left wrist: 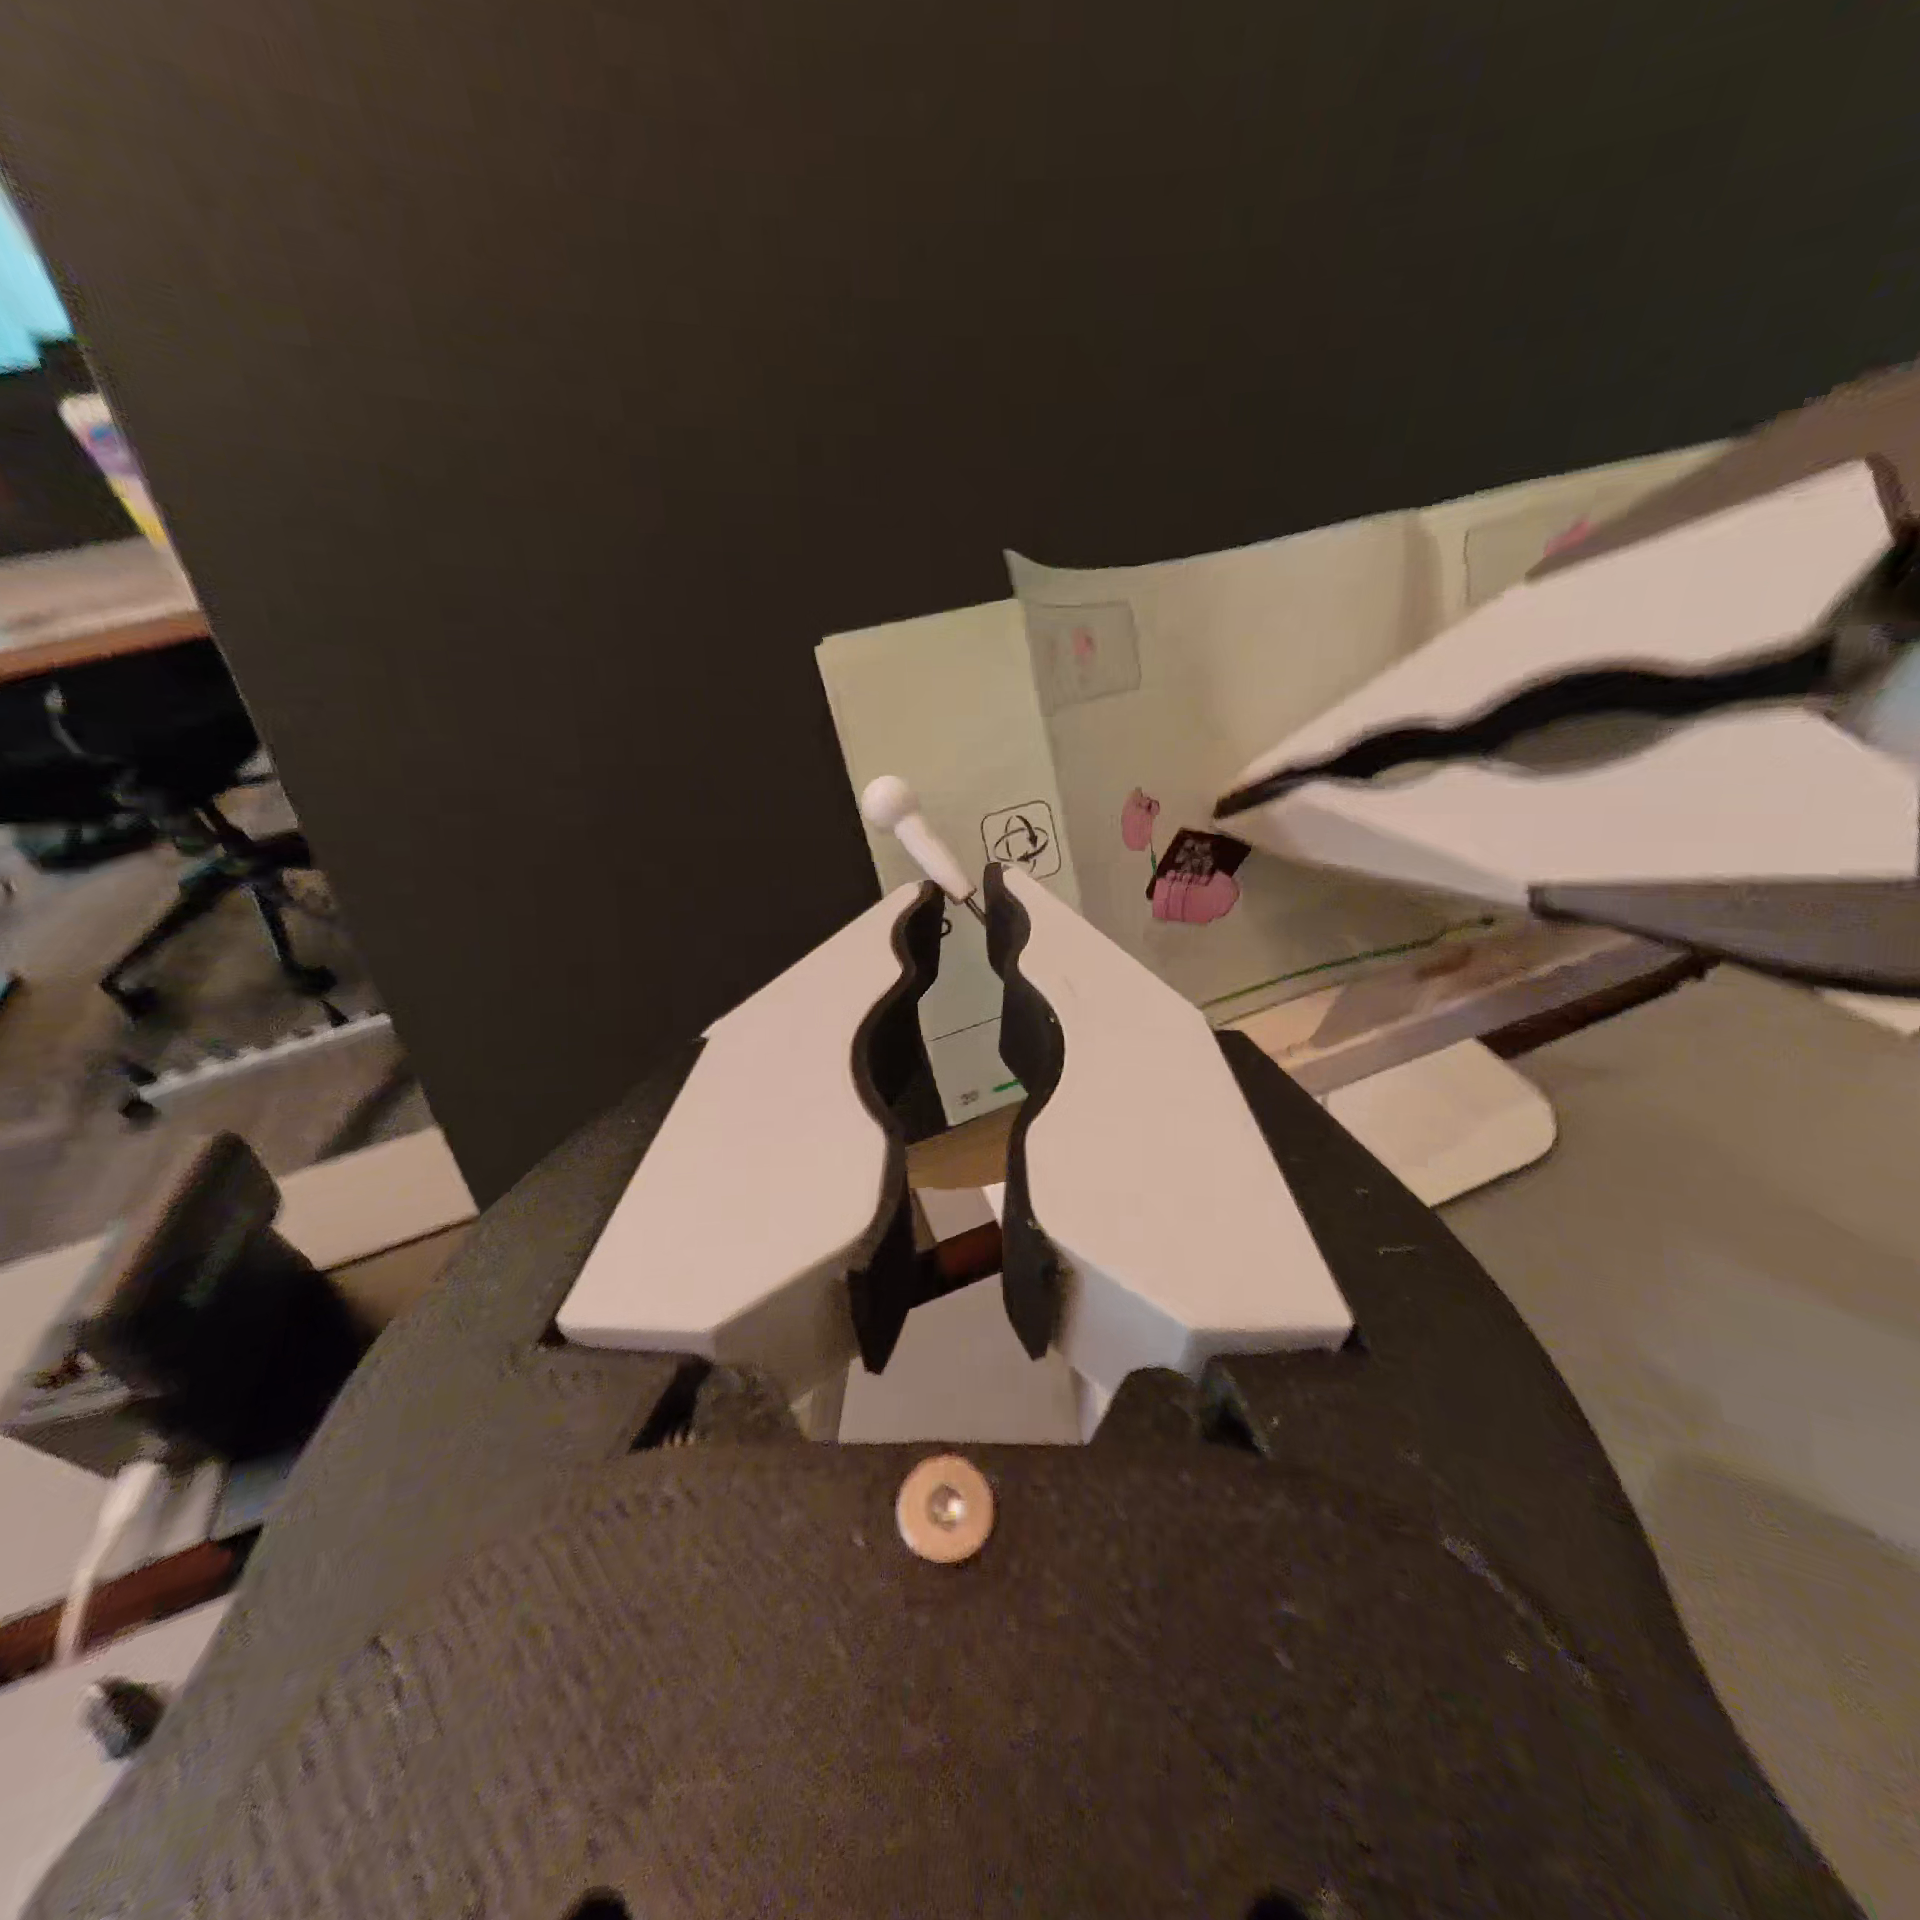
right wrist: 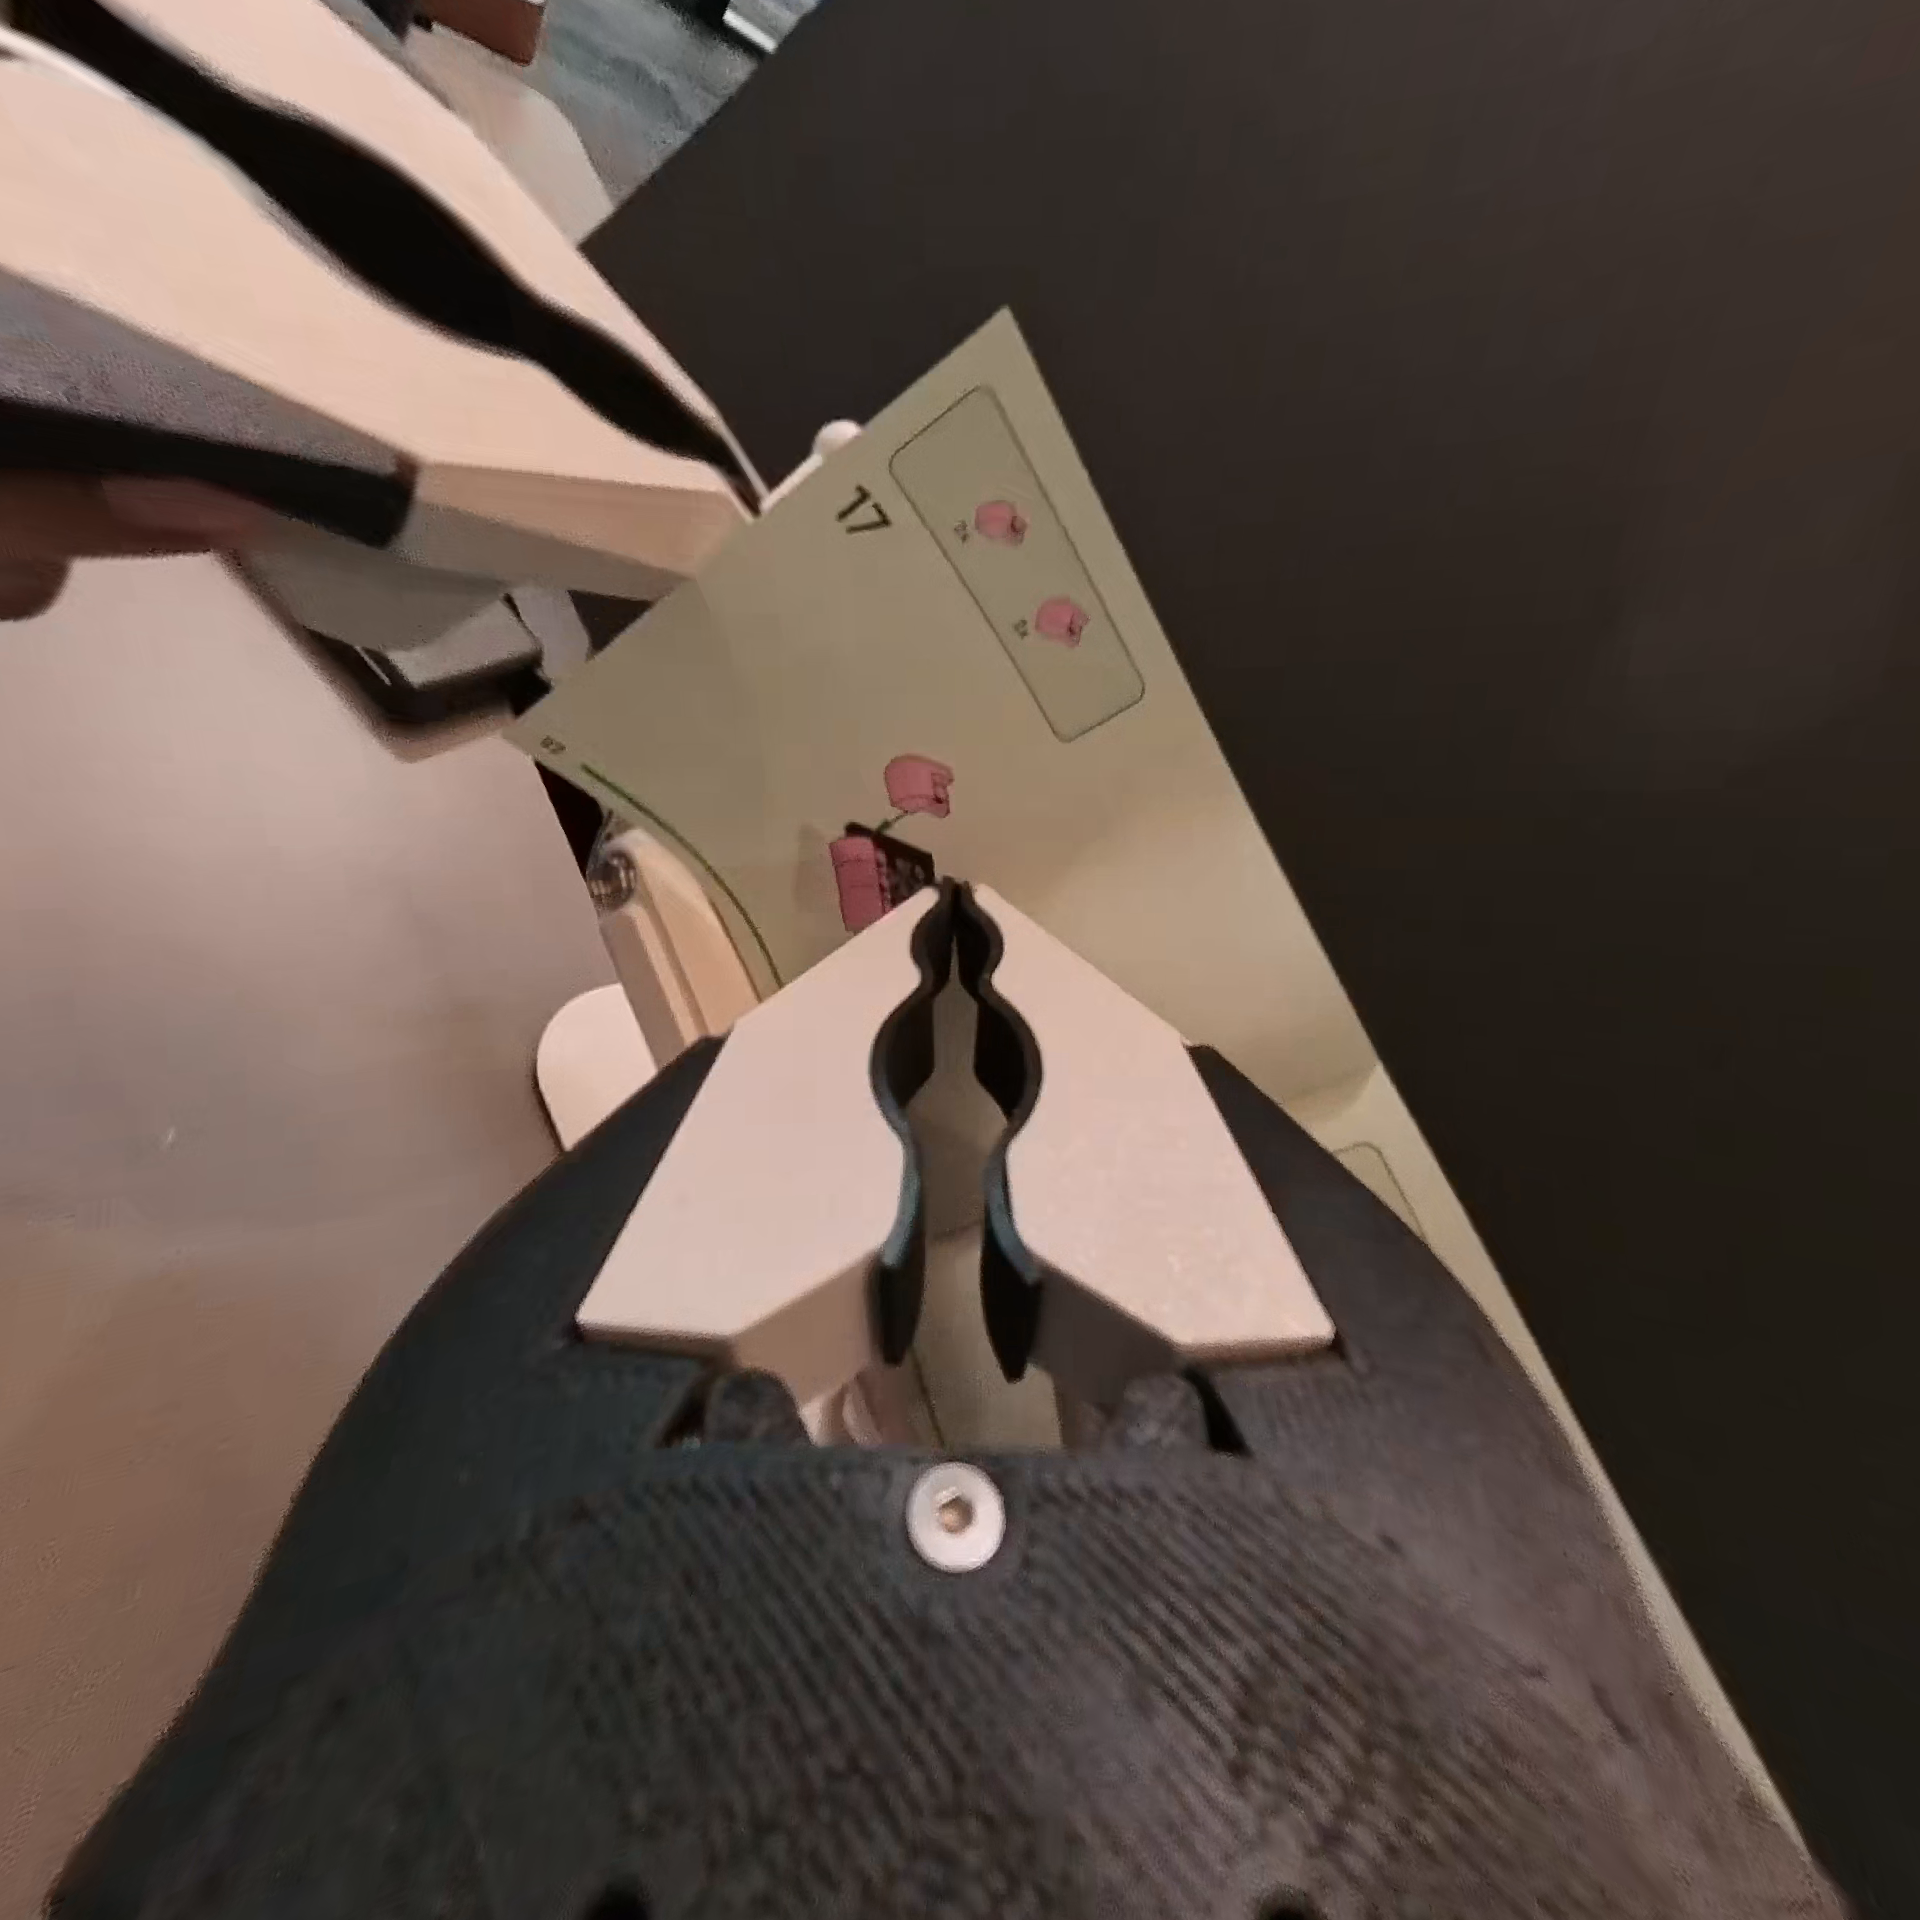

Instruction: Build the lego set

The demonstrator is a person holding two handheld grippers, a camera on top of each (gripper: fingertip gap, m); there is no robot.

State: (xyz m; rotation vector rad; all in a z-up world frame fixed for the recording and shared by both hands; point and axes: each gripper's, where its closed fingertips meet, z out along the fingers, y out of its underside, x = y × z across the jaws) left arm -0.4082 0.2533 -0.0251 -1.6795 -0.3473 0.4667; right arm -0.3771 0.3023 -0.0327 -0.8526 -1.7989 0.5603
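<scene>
My left gripper (left wrist: 961,888) is shut on a small white pin with a ball end (left wrist: 906,821). The pin sticks up and to the left out of the fingertips, in the air in front of the open instruction booklet (left wrist: 1195,748). In the right wrist view the left gripper (right wrist: 743,483) comes in from the upper left, with the white pin (right wrist: 831,442) showing at its tip by the booklet's edge (right wrist: 987,727). My right gripper (right wrist: 956,891) is shut with its pads touching, and I see nothing between them. It also shows in the left wrist view (left wrist: 1231,805), pointing at the booklet page.
The booklet leans on a white stand with a flat base (left wrist: 1455,1127) on the pale table (right wrist: 260,987). A large dark panel (left wrist: 623,416) rises behind it. A black device with a white cable (left wrist: 197,1299) lies at the left. Office chairs (left wrist: 177,810) stand beyond. Left tips to right tips: about 7 cm. My right tips are roughly 25 cm from the flat base (left wrist: 1455,1127).
</scene>
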